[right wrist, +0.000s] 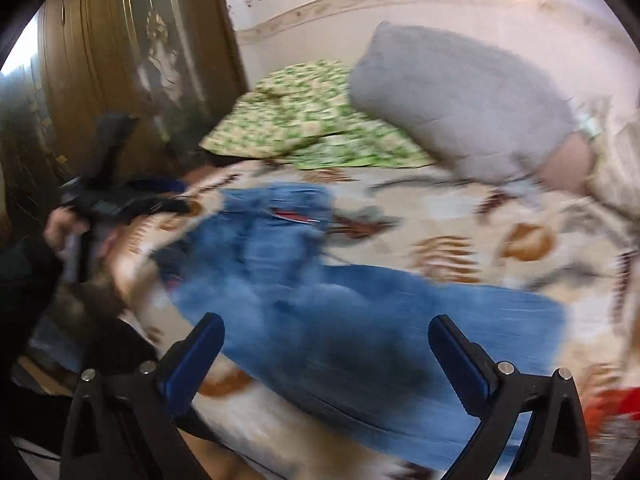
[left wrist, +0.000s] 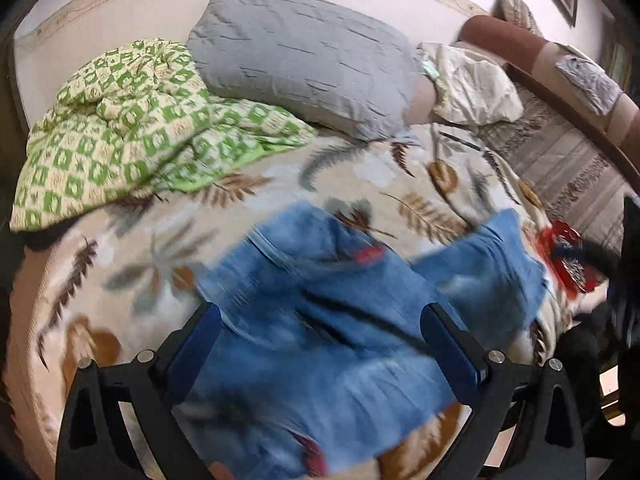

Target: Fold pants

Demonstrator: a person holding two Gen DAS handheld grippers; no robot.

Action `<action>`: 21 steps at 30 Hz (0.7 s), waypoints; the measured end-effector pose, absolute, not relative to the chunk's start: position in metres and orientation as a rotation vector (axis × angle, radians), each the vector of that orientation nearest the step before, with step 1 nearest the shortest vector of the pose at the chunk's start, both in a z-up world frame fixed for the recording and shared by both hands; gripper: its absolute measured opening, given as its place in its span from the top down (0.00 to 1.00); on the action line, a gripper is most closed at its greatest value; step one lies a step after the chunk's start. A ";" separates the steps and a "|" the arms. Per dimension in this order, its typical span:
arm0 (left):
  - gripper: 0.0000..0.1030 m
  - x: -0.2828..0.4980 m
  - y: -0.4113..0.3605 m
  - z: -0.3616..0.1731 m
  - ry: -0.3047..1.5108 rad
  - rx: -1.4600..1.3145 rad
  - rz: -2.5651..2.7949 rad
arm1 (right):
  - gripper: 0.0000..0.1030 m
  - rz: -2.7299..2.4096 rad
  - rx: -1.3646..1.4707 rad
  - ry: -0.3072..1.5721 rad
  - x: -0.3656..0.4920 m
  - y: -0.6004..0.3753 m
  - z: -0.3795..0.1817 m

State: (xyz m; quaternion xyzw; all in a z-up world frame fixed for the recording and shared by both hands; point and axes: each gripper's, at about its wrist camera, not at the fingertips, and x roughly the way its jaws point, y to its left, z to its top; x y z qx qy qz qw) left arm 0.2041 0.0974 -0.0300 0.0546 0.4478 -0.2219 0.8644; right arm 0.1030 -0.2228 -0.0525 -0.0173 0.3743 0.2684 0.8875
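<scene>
Blue jeans [right wrist: 320, 292] sprawled unfolded across the leaf-print blanket [left wrist: 132, 248], near a grey pillow [left wrist: 304, 60] and green checked quilt [left wrist: 120, 128]. Left gripper [left wrist: 320, 336] and right gripper [right wrist: 326, 352] hovering above, both spread wide, holding nothing. Probably still the approach; next, closing on a leg edge.

Motion blurs my view of the jeans [left wrist: 320, 320]; their lower end runs off the frame, and the red thing [right wrist: 616, 404] is cut off.
</scene>
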 end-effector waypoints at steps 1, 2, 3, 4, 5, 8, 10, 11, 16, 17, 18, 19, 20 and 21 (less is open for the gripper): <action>0.03 0.215 0.096 -0.028 0.958 0.122 -0.486 | 0.00 0.576 -0.020 0.786 0.108 -0.213 -0.058; 0.03 0.226 0.095 -0.027 0.979 0.127 -0.512 | 0.00 0.590 -0.007 0.794 0.112 -0.204 -0.064; 0.03 0.242 0.089 -0.026 1.007 0.134 -0.546 | 0.00 0.601 0.011 0.802 0.118 -0.194 -0.070; 0.03 0.253 0.086 -0.027 1.029 0.136 -0.574 | 0.00 0.617 0.032 0.809 0.124 -0.186 -0.077; 0.03 0.264 0.083 -0.028 1.050 0.137 -0.590 | 0.00 0.625 0.047 0.811 0.127 -0.180 -0.081; 0.03 0.305 0.070 -0.037 1.125 0.132 -0.587 | 0.00 0.638 0.093 0.811 0.140 -0.167 -0.094; 0.03 0.334 0.061 -0.050 1.210 0.076 -0.596 | 0.00 0.630 0.113 0.814 0.148 -0.158 -0.103; 0.03 0.345 0.057 -0.057 1.245 0.068 -0.584 | 0.00 0.628 0.118 0.820 0.152 -0.156 -0.106; 0.03 0.386 0.037 -0.097 1.398 0.014 -0.539 | 0.00 0.629 0.141 0.836 0.175 -0.142 -0.119; 0.03 0.389 0.034 -0.100 1.404 0.008 -0.551 | 0.00 0.630 0.150 0.842 0.180 -0.141 -0.122; 0.03 0.393 0.030 -0.103 1.412 0.008 -0.562 | 0.01 0.632 0.160 0.851 0.187 -0.139 -0.125; 0.03 0.395 0.025 -0.109 1.428 0.012 -0.568 | 0.01 0.632 0.165 0.853 0.190 -0.139 -0.127; 0.03 0.398 0.022 -0.113 1.444 0.016 -0.570 | 0.02 0.635 0.174 0.857 0.194 -0.137 -0.129; 0.03 0.401 0.017 -0.120 1.467 0.023 -0.572 | 0.04 0.640 0.184 0.861 0.199 -0.137 -0.132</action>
